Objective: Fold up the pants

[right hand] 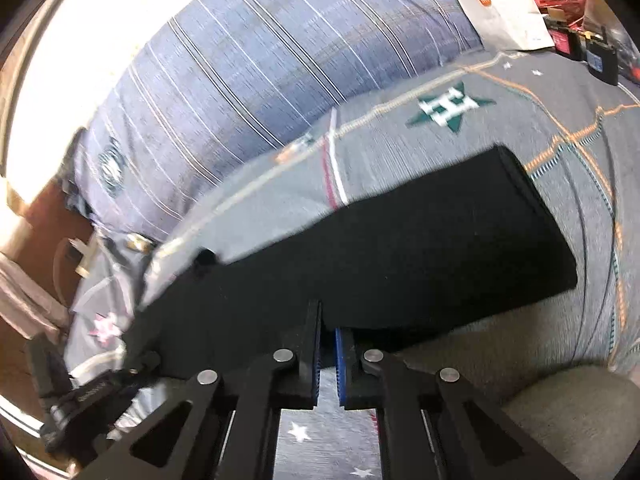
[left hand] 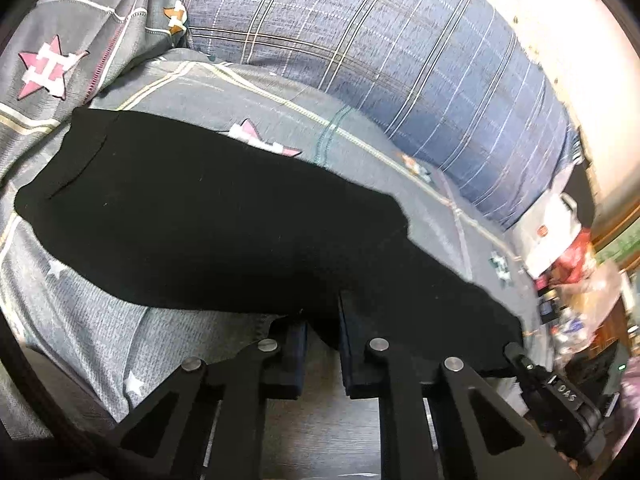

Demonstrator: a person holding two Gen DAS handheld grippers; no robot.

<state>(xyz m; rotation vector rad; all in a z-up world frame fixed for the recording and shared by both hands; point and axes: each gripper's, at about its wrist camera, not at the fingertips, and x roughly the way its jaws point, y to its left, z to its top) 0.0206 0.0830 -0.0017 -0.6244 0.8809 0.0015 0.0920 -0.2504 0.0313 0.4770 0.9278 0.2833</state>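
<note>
The black pants [left hand: 224,216] lie across the middle of both views, on a grey bed cover [left hand: 80,312] with stars. The left gripper [left hand: 323,344] pinches the near edge of the pants at the bottom. The right gripper [right hand: 328,344] also bites that edge, its 2 jaws almost together. A white bag [right hand: 496,4] at the upper right shows an orange "mi" logo. Another gripper [left hand: 560,396] at the lower right of the left view reads "DAS".

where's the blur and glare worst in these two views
Left wrist view: wall top right is washed out, clutter at the right edge smeared, black pants fairly sharp. Right wrist view: top left is blown out white, bedsheet streaked by motion blur.
</note>
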